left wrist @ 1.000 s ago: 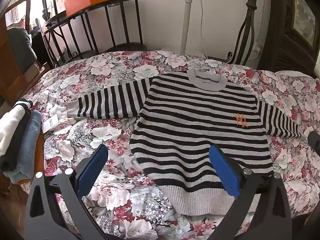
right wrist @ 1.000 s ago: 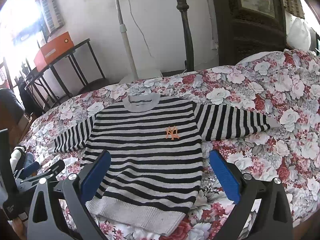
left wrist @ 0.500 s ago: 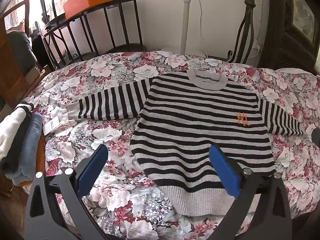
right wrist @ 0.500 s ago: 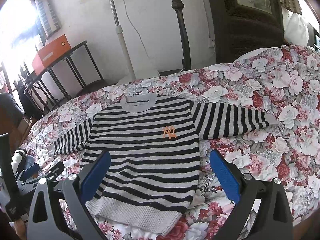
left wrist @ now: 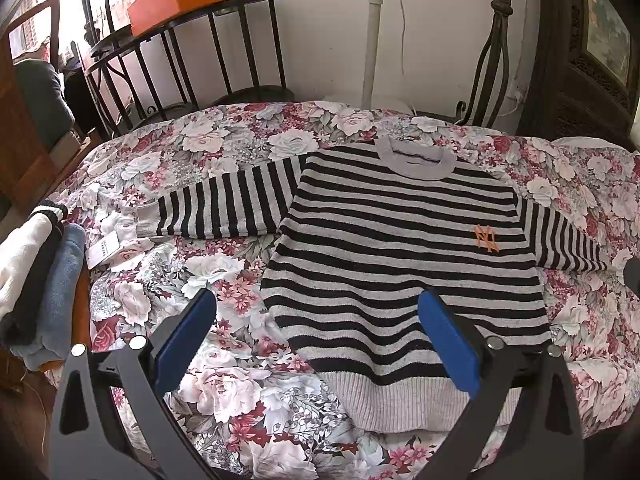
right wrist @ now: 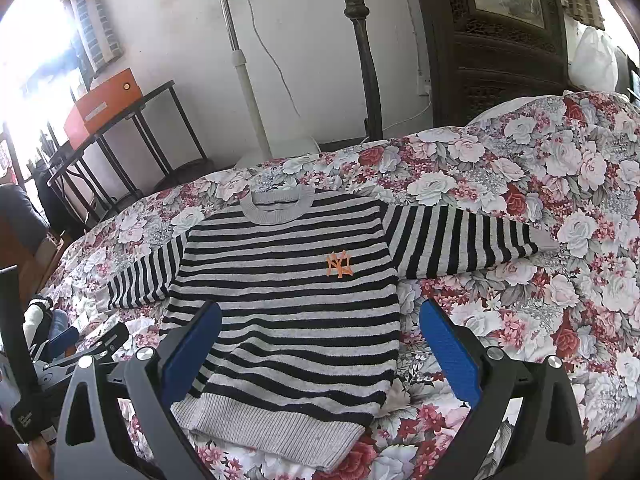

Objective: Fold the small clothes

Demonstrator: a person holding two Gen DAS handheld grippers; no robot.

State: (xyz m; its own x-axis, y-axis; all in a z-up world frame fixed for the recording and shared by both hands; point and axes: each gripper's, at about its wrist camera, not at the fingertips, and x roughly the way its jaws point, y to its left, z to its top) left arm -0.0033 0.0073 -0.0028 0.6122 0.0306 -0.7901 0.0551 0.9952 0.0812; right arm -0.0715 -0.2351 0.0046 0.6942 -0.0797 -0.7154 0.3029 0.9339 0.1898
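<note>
Lying flat on the floral bedspread point(left wrist: 248, 380), the striped sweater point(left wrist: 400, 264) sits just beyond both wide-open tongs point(left wrist: 316, 340) point(right wrist: 320, 348).

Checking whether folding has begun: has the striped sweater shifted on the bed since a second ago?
No: the striped sweater lies over the same bedspread roses, sleeves still spread.

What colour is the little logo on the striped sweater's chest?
Orange, on the black-and-grey striped sweater; the logo shows best in the right wrist view.
</note>
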